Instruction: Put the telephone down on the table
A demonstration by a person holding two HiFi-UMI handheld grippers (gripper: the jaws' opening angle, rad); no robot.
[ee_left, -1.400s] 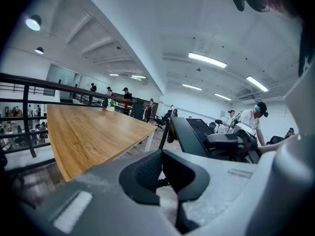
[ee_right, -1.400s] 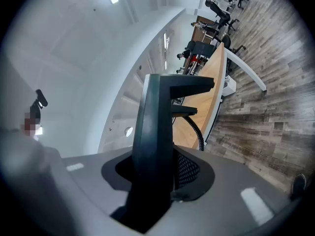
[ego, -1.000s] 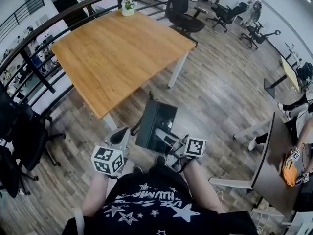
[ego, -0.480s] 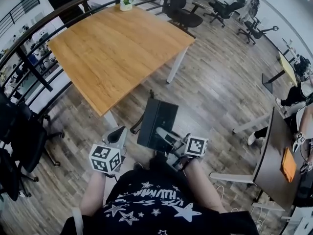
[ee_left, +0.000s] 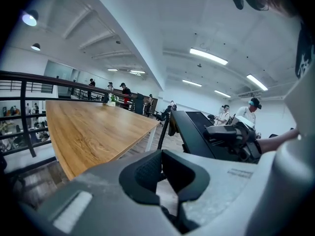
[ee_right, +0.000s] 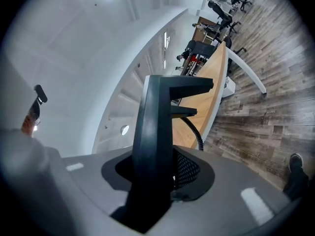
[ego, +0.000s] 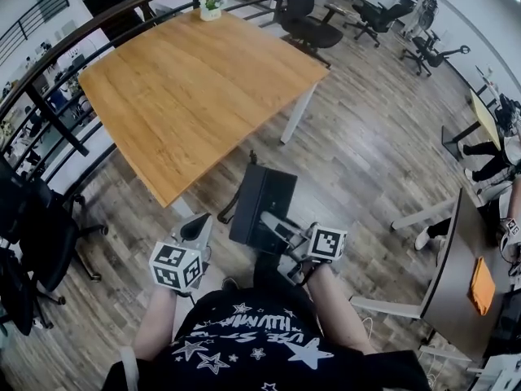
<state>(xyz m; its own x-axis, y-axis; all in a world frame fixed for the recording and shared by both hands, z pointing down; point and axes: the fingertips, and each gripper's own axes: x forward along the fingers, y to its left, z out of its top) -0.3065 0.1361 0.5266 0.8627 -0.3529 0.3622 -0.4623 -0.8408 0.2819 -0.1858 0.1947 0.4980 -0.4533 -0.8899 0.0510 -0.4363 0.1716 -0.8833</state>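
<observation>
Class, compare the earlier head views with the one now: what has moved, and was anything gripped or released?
Nothing was gripped or released, and nothing has visibly moved. The right gripper stays shut on the telephone, held in the air short of the table. The left gripper stays open and empty. Only the view itself shifted slightly.

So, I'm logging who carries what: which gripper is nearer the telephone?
Right: the right gripper is clamped on the telephone; the left gripper is open beside it, not touching.
</observation>
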